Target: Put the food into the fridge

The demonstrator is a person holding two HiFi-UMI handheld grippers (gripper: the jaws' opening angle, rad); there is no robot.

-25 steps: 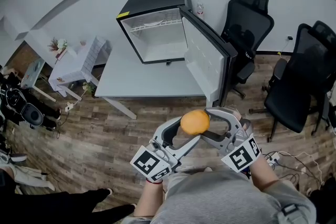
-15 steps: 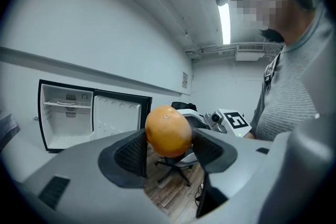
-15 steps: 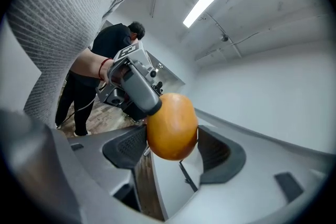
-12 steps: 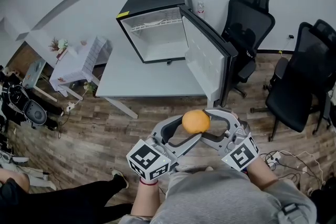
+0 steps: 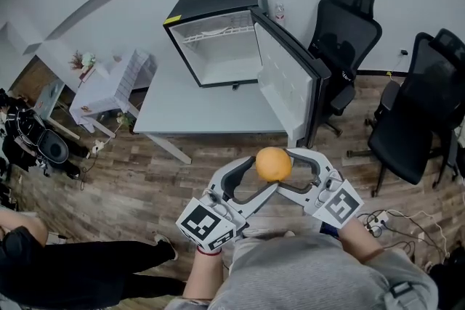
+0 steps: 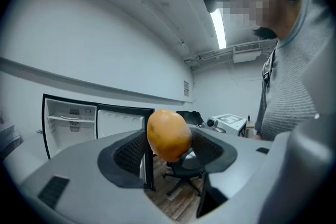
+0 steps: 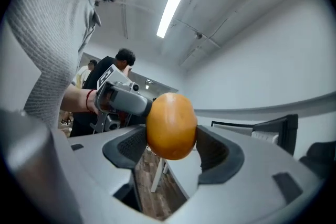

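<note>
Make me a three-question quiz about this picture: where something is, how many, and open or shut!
1. Where does the small black fridge stand?
A on the light grey table
B on the wooden floor
C on a chair
2. How many black office chairs are there?
A none
B two
C five
3. The fridge's door is:
A shut
B open
C missing
Answers: A, it sits at the tabletop's far edge; B, two stand right of the table; B, it swings wide, showing the white inside.
</note>
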